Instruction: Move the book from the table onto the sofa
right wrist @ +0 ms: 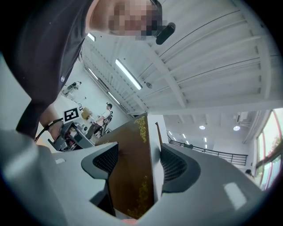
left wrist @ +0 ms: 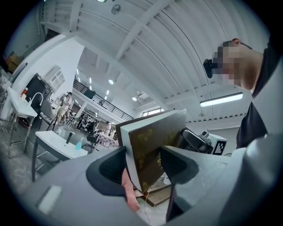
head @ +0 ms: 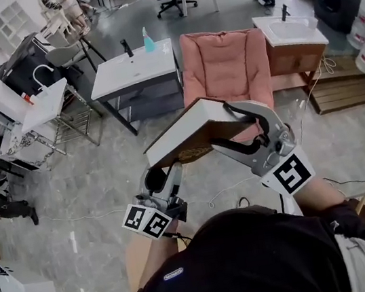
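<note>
A thick book (head: 190, 128) with a brown cover and white page edges hangs in the air, tilted, in front of the pink sofa (head: 224, 59). My left gripper (head: 164, 173) is shut on its lower left end and my right gripper (head: 240, 128) is shut on its right end. In the left gripper view the book (left wrist: 152, 148) stands between the two pads of that gripper (left wrist: 143, 165), with a strip of pink sofa showing below it. In the right gripper view the brown, gold-patterned cover (right wrist: 130, 174) fills the gap of that gripper (right wrist: 139, 165).
A white sink table (head: 133, 70) stands left of the sofa and a wooden sink cabinet (head: 288, 32) to its right. A wooden pallet (head: 342, 89) lies at the far right. A metal rack with a basin (head: 45, 105) is on the left. Cables cross the grey floor (head: 92, 183).
</note>
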